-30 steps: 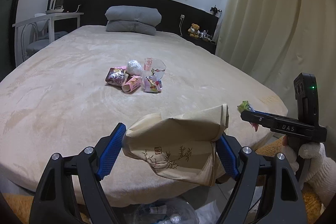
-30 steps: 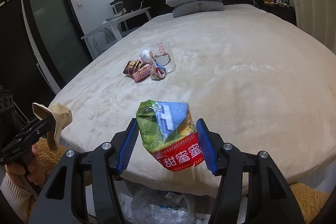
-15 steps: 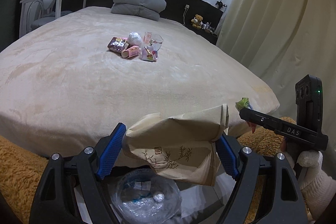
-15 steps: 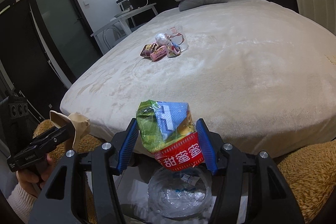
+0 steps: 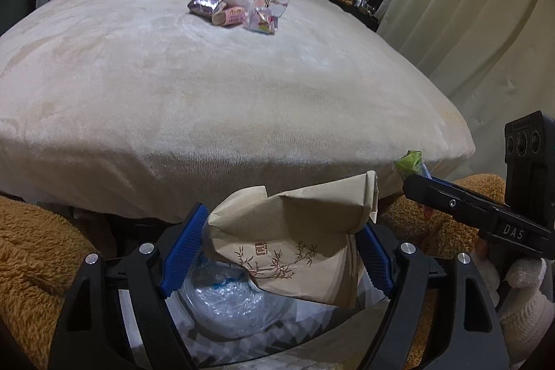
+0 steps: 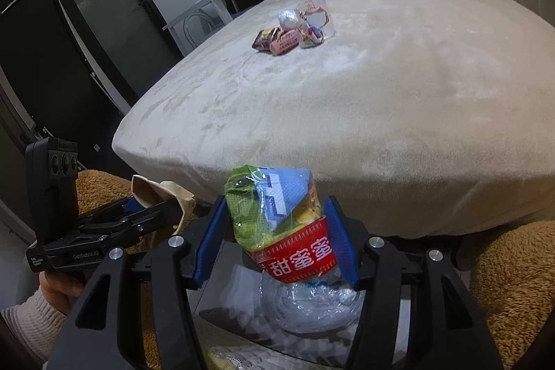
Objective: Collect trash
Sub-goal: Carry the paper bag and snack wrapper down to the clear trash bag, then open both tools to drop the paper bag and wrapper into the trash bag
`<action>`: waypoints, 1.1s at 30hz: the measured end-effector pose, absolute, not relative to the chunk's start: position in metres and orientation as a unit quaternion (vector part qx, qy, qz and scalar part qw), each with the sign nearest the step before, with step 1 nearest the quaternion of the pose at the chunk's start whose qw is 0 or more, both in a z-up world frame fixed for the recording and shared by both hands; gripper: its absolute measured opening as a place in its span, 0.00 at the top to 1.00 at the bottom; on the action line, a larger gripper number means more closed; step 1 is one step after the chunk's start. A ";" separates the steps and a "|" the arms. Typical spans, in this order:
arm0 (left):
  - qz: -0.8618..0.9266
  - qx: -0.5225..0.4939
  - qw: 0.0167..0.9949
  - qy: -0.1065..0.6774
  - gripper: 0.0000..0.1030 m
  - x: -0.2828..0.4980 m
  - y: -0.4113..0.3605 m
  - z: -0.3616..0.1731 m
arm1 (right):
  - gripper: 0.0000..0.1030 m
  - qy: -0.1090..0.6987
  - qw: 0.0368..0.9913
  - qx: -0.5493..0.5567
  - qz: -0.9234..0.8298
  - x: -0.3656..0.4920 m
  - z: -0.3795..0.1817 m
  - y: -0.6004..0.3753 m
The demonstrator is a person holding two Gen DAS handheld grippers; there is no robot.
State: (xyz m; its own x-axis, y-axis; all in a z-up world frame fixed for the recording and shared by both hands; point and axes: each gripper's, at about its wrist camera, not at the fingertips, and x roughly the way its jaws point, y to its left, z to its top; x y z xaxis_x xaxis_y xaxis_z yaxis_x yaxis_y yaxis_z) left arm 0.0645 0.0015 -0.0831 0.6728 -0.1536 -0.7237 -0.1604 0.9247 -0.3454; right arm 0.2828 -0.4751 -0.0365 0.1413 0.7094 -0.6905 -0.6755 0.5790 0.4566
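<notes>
Now left claw [image 5: 277, 252] is clamped on a crumpled paper bag [image 5: 291, 241] and right claw [image 6: 274, 241] on a snack wrapper [image 6: 277, 214], both above the plastic-lined bin [image 6: 312, 300]. More trash [image 5: 236, 9] lies mid-bed [image 5: 208, 92].

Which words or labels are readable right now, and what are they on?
"DAS": right gripper, on its side.
"甜蜜蜜": red band of the snack wrapper.
"GenRobot.AI": left gripper, faint.
Paper bag: print too blurred to read.
Wrappers on the bed: too small.
</notes>
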 end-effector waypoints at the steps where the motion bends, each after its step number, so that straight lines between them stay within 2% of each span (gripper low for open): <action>1: 0.003 -0.195 0.888 0.417 0.23 0.067 0.001 -0.089 | 0.45 0.483 0.747 0.019 0.456 0.285 -0.043 -0.473; 19: 0.026 -0.251 0.769 0.588 0.23 0.107 0.014 -0.179 | 0.45 0.651 0.656 -0.005 0.383 0.312 -0.132 -0.430; 33: 0.043 -0.267 0.722 0.637 0.22 0.113 0.016 -0.207 | 0.45 0.708 0.625 -0.031 0.327 0.320 -0.167 -0.425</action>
State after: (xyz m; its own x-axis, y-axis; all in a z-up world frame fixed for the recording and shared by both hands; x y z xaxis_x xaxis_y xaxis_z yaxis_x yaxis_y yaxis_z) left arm 0.1132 0.0161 -0.2071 0.1844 -0.2783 -0.9426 -0.4011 0.8543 -0.3307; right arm 0.3199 -0.4248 -0.1670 -0.2173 0.3654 -0.9051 -0.4528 0.7838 0.4251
